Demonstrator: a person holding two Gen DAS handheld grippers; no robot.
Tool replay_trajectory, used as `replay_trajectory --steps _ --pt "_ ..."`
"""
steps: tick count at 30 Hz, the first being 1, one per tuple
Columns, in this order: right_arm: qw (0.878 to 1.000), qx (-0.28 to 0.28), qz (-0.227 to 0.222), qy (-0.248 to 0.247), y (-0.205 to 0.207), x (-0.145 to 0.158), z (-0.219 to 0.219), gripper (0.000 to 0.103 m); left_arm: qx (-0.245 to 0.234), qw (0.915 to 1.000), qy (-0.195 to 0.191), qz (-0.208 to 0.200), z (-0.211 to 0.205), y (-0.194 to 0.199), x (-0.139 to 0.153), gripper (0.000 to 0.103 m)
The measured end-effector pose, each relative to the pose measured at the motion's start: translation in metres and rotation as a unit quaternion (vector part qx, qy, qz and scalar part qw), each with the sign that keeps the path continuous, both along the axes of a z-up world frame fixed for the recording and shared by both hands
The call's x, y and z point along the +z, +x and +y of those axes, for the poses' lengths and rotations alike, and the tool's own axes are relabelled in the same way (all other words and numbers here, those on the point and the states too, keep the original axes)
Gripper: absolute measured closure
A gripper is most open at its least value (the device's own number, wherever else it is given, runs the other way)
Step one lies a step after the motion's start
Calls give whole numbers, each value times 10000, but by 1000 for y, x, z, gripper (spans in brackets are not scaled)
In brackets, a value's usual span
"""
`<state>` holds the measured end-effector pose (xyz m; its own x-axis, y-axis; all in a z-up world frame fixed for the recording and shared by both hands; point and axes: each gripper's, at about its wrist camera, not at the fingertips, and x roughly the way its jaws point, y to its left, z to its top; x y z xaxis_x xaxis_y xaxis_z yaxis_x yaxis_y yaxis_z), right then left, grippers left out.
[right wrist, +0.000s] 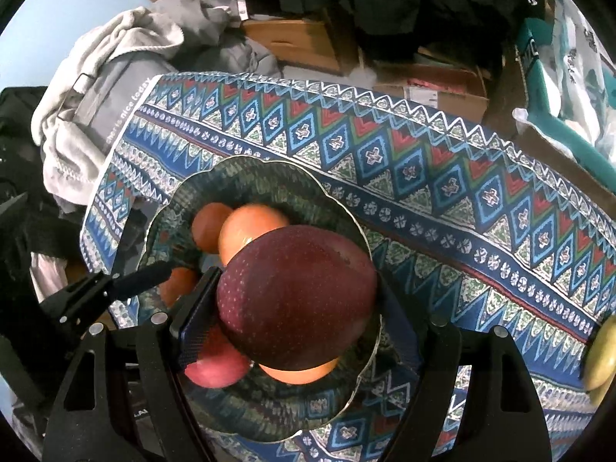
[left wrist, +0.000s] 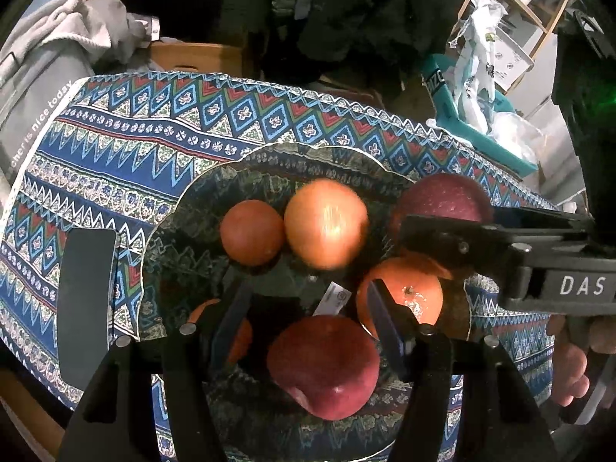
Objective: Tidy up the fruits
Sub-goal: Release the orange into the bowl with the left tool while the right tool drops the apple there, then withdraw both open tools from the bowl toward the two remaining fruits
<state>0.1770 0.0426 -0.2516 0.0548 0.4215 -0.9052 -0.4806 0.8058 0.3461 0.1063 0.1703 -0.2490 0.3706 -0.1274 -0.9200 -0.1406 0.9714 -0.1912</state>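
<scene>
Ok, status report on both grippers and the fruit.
Right gripper shut on dark red apple, above glass bowl. Left gripper open, empty, over the bowl. Oranges and another apple already inside.

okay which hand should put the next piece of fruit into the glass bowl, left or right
Right. The right gripper already clamps a dark red apple directly above the glass bowl, so it likely only needs to lower and release. The left gripper is open and empty over the bowl.
</scene>
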Motion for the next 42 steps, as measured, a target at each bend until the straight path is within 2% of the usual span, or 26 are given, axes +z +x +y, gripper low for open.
replay_trajectory --steps 5,13,20,24,30,34,38,42 --pt "9999 -39 -93 42 0 6 -5 21 -5 10000 28 -77 -2 -3 9 37" --pt "9991 -83 -284 314 -4 33 -8 22 -11 9997 104 -219 -5 -7 25 37" --pt "9971 -144 -732 111 -16 58 -24 22 -53 9993 72 -366 -11 -11 41 37" --pt "9942 -130 -1061 -100 -23 71 -37 22 -131 9986 60 -518 -21 -13 55 31" --pt "9893 -122 -1411 -336 -34 82 -68 22 -374 9971 59 -654 -45 -16 71 30" --pt "9878 -220 -1478 -431 -40 84 -95 22 -576 9955 69 -753 -65 -17 81 30" --pt "9855 -339 -1565 -556 -46 88 -126 22 -811 9928 255 -843 -87 -18 90 30" --pt "9833 -499 -1616 -664 -50 91 -158 22 -1014 9901 321 -916 -108 -20 96 25"
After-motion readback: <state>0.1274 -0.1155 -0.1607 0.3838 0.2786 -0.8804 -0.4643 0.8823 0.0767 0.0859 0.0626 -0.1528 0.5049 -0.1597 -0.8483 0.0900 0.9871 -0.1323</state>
